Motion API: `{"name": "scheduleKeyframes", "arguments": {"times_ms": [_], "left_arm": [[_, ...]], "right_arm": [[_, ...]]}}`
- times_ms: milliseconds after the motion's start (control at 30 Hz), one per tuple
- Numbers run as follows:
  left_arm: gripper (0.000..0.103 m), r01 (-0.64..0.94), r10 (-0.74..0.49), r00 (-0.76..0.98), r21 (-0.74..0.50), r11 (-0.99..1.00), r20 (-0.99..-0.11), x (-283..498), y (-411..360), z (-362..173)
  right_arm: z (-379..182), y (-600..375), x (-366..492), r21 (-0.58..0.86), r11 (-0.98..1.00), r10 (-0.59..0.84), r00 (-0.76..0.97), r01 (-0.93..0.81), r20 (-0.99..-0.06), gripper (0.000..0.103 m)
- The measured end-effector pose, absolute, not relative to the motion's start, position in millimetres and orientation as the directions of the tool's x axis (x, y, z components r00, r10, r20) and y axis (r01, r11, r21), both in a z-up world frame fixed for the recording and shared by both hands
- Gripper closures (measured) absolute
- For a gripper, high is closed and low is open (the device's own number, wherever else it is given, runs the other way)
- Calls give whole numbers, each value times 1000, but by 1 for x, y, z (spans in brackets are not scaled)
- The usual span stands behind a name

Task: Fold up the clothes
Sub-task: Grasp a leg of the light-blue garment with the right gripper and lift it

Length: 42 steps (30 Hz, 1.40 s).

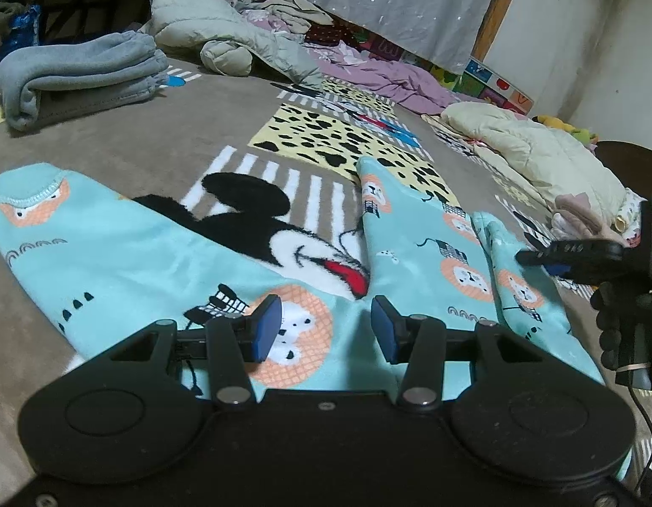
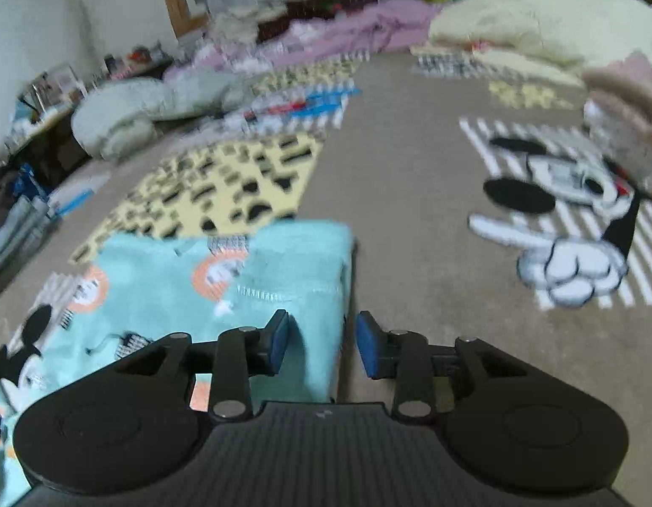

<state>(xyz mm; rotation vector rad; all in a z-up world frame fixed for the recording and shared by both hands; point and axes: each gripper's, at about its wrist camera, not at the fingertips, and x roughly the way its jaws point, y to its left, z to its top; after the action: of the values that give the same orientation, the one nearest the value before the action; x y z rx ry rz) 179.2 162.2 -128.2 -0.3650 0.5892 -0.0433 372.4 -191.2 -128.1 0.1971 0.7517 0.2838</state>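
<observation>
While both claws gape — pyjama trousers (image 1: 127,253) flat, legs splayed away.

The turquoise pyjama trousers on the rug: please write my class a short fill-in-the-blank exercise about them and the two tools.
1. The trousers carry a print of orange ____ faces.
2. The left tool hovers above the trousers with its fingers ____.
3. The right tool is open at the trousers' ____ edge.
4. The folded grey blanket lies on the ____.

Missing words: lion; open; right; rug
</observation>
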Motion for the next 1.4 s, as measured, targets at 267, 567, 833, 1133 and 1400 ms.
{"name": "scheduleKeyframes", "arguments": {"times_ms": [267,567,833,1133,1400], "left_arm": [[57,-59,-148,840,-357,932,-523,177,164,-124],[57,-55,-148,846,-359,932,-512,173,161,-121],[57,-60,-140,846,-353,934,-514,172,161,-122],[57,-58,-133,847,-339,939,-514,168,161,-121],[57,-54,-127,845,-318,947,-520,165,159,-122]], "right_arm": [[-92,-209,335,259,946,306,791,-193,-530,96],[-50,-279,307,261,960,217,855,-100,-470,96],[-39,-338,268,251,968,111,892,2,-437,96],[-75,-409,183,366,906,-51,913,213,-406,96],[-126,-436,157,441,843,-72,877,308,-476,96]]}}
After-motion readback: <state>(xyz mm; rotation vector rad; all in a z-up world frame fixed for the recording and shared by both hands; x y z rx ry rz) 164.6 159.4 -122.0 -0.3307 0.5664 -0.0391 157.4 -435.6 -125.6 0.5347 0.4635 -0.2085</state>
